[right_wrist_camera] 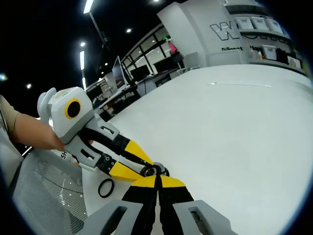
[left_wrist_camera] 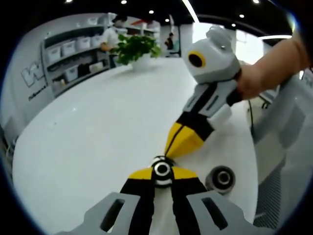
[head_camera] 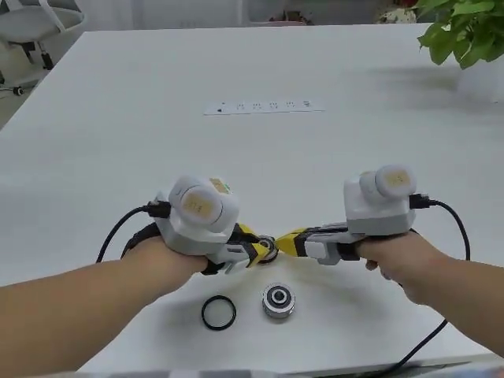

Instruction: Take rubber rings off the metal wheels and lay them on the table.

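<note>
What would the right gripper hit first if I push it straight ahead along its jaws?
The metal wheel clamped in the left gripper. It sits directly at the closed tips of the right gripper, seemingly touching them, though depth is hard to judge. Just beyond it are the left gripper's own jaws.

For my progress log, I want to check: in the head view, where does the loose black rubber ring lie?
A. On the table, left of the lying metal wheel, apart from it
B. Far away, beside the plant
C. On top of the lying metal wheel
A: the rubber ring lies flat on the table, left of the metal wheel, with bare table between them.
</note>
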